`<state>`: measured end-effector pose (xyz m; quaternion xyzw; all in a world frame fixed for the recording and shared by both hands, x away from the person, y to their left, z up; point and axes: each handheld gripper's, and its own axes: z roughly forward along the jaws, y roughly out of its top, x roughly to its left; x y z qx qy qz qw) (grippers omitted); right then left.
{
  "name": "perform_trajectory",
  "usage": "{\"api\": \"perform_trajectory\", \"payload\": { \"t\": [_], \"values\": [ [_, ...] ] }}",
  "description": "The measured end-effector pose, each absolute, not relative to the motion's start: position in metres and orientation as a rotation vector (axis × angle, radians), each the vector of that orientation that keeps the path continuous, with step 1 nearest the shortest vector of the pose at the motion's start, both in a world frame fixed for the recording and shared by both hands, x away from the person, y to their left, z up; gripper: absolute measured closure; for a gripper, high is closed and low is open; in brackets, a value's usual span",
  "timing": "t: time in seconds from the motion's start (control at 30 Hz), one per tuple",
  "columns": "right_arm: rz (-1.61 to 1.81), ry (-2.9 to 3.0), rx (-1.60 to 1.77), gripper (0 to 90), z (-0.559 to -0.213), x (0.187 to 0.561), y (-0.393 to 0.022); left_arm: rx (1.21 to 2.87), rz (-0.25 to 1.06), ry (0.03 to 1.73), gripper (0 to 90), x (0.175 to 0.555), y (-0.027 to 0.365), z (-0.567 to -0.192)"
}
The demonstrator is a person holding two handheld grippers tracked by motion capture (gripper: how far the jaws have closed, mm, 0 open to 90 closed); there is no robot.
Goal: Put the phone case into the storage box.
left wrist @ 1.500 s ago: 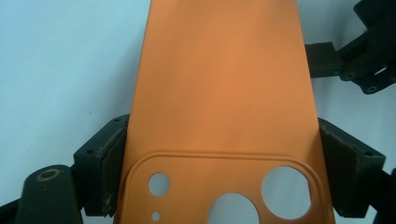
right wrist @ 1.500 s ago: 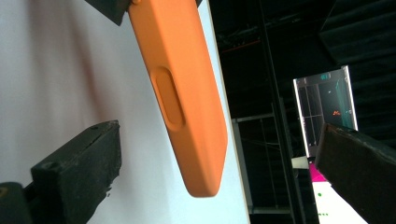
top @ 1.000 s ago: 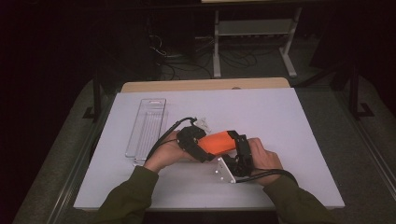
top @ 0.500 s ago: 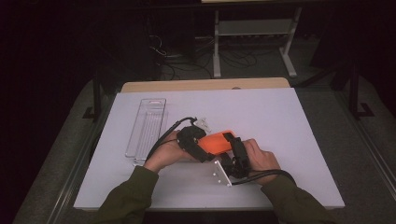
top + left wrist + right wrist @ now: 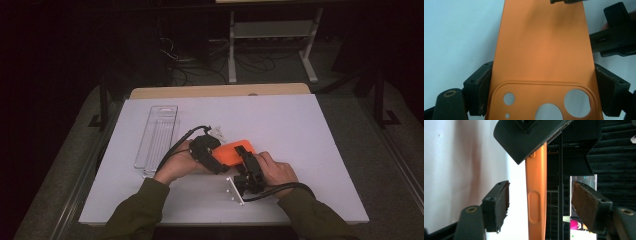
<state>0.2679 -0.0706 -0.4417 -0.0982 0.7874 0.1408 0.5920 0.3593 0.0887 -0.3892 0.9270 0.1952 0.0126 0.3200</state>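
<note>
The white surface (image 5: 300,130) sits in a dark room. The left gripper (image 5: 544,82) clamps the orange phone case (image 5: 231,152) above it. The right gripper (image 5: 539,202) jaws have been closing around its edge, not touching. Misaligned closure could twist the case free.

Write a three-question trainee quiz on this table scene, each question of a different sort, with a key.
1. True or false: the left gripper is shut on the orange phone case.
2. Do the right gripper's fingers press on the phone case's edge? A) yes B) no, there are gaps on both sides
3. What lies at the left of the white table in the high view?

Key:
1. True.
2. B; its fingers have just been closing, with the case between them.
3. A clear plastic tray.
</note>
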Motion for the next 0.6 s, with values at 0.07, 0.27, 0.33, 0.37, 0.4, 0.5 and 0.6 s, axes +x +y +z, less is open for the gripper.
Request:
{"api": "perform_trajectory", "payload": {
  "t": [0.07, 0.27, 0.33, 0.37, 0.4, 0.5, 0.6],
  "values": [
    [0.326, 1.824, -0.234, 34.3, -0.4419, 0.2674, -0.0706, 2.434, 0.035, 0.510, 15.2, 0.3593, 0.0884, -0.3891],
    [0.317, 1.813, -0.234, 40.2, -0.4422, 0.2670, -0.0699, 2.443, 0.040, 0.501, 15.2, 0.3592, 0.0881, -0.3894],
    [0.314, 1.810, -0.234, 41.8, -0.4422, 0.2669, -0.0700, 2.440, 0.040, 0.502, 15.2, 0.3590, 0.0881, -0.3892],
    [0.313, 1.809, -0.234, 42.9, -0.4420, 0.2667, -0.0699, 2.439, 0.039, 0.503, 15.2, 0.3589, 0.0882, -0.3890],
    [0.309, 1.811, -0.238, 43.6, -0.4419, 0.2666, -0.0698, 2.443, 0.039, 0.499, 15.2, 0.3591, 0.0885, -0.3888],
    [0.298, 1.812, -0.244, 45.8, -0.4430, 0.2660, -0.0689, 2.444, 0.038, 0.503, 15.2, 0.3590, 0.0888, -0.3887],
    [0.303, 1.803, -0.237, 47.6, -0.4433, 0.2658, -0.0689, 2.443, 0.038, 0.503, 15.2, 0.3590, 0.0888, -0.3889]
  ]
}}
